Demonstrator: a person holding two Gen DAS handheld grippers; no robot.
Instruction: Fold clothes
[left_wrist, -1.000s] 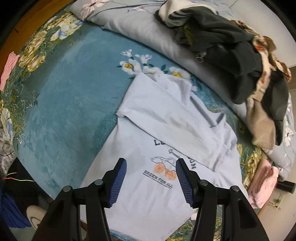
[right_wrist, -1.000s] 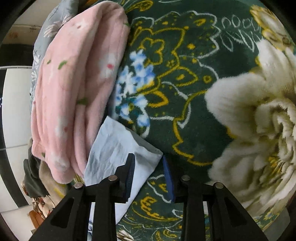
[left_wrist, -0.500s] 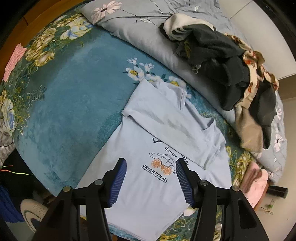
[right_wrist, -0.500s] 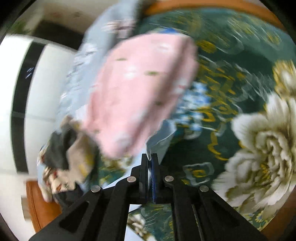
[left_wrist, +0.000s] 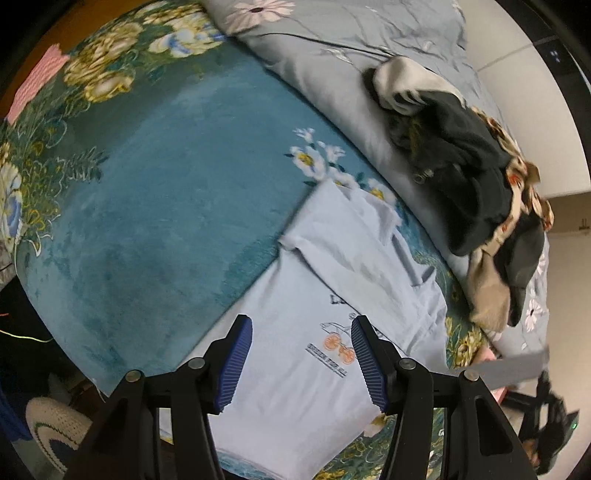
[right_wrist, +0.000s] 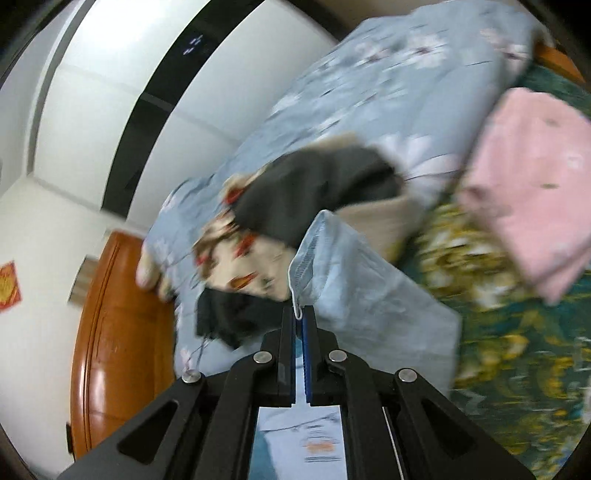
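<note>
**Right gripper has a hem of the blue T-shirt; left gripper hangs empty above it**

Here the right wrist view is smeared by motion, so the heap of dark and floral clothes (right_wrist: 295, 206) and the folded pink garment (right_wrist: 532, 192) beyond it show only as soft shapes. The right gripper (right_wrist: 300, 314) has its blue pads pressed together on a stitched edge of the light blue T-shirt (right_wrist: 354, 280); the cloth rises from the pinch and drapes to the right. The lower part of the shirt, with its print, is mostly hidden behind the gripper's black frame.

In the left wrist view the T-shirt (left_wrist: 295, 387) lies on the teal floral blanket (left_wrist: 147, 221), its far half folded over and its near hem cut off by the left gripper (left_wrist: 301, 365). That gripper's fingers stand about half open with nothing between them, over the car print. A blurred grey shape at the right edge cannot be made out.

To the left of the shirt the blanket lies bare and wide; to the right and far side the grey floral duvet (left_wrist: 332, 55) and the clothes pile (left_wrist: 461, 166) crowd close. The blanket's near-left edge drops off toward a slipper (left_wrist: 55, 432).
</note>
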